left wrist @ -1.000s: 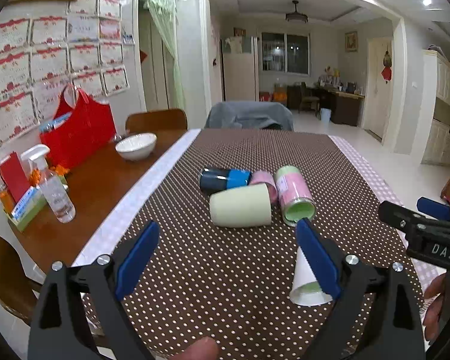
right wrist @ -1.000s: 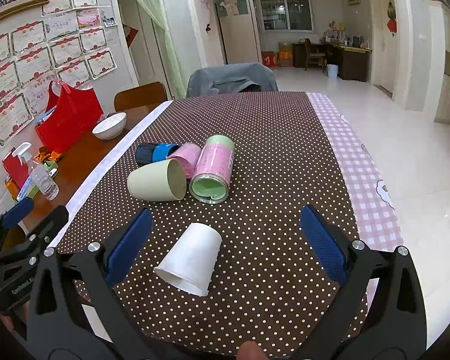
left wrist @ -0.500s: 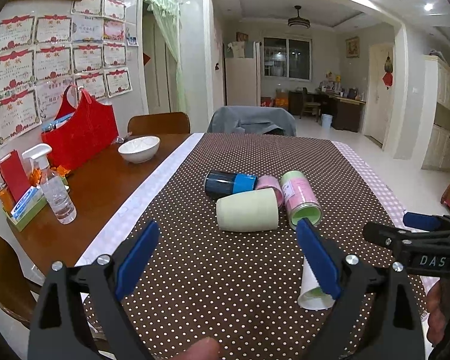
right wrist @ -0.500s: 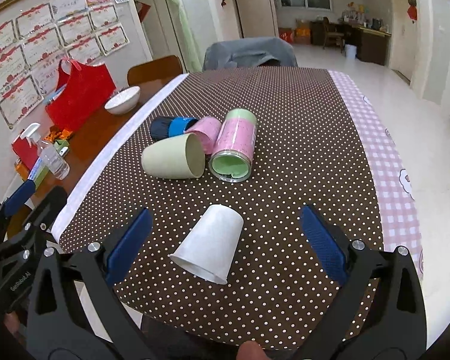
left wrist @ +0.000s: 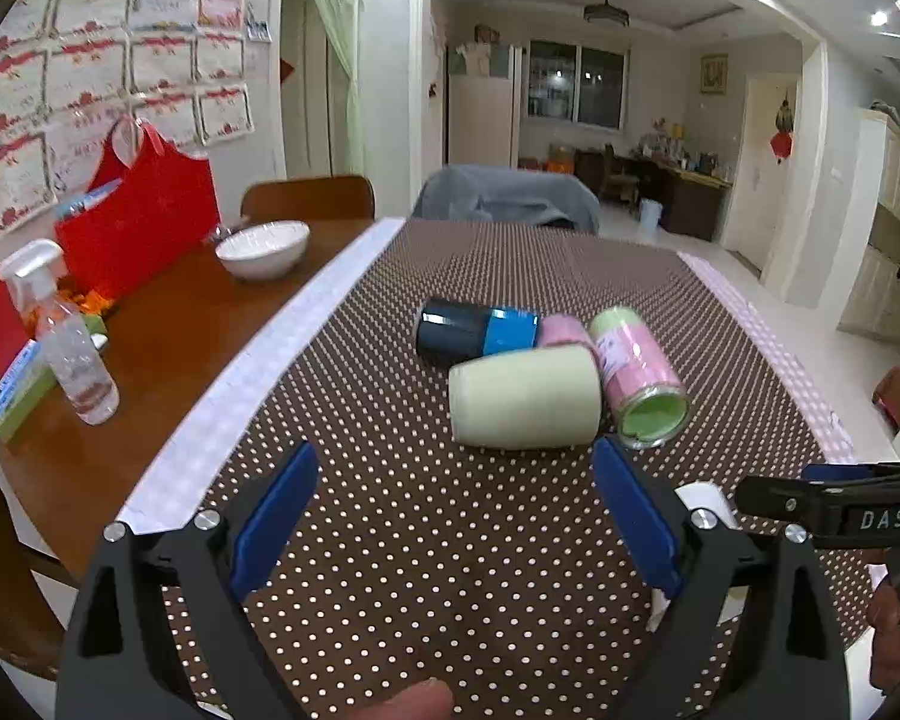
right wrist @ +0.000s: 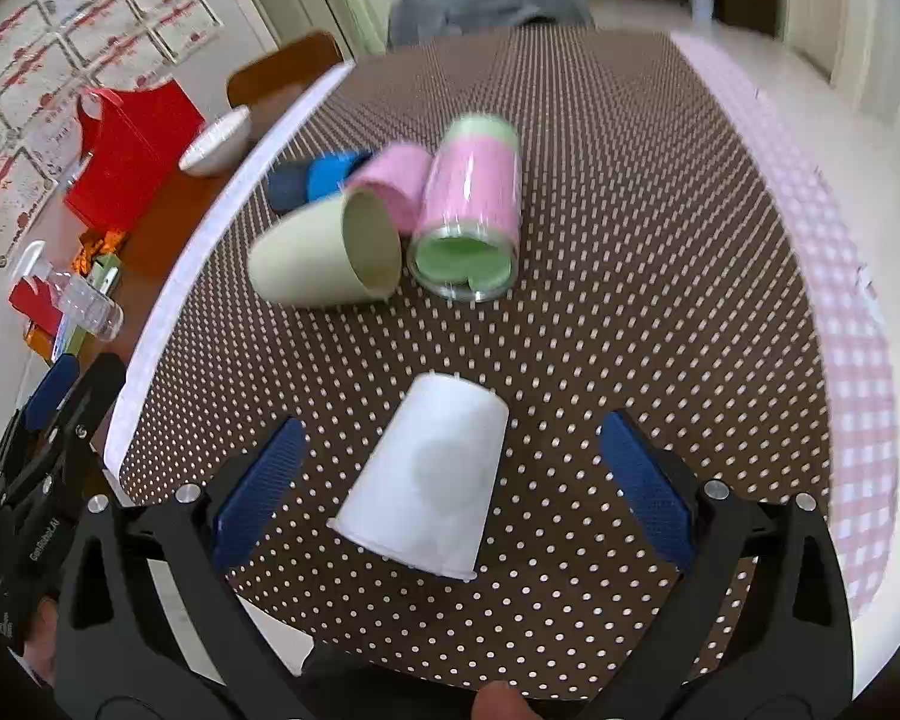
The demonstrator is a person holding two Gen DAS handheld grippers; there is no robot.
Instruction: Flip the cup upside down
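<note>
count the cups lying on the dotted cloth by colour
white paper cup: 1
pale green cup: 1
pink and green cup: 1
pink cup: 1
dark and blue cup: 1
total: 5

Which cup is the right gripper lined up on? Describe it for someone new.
On the dotted brown tablecloth, nearer than the cluster of coloured cups, a white paper cup lies alone between the open right gripper fingers. It is the only plain white one.
</note>
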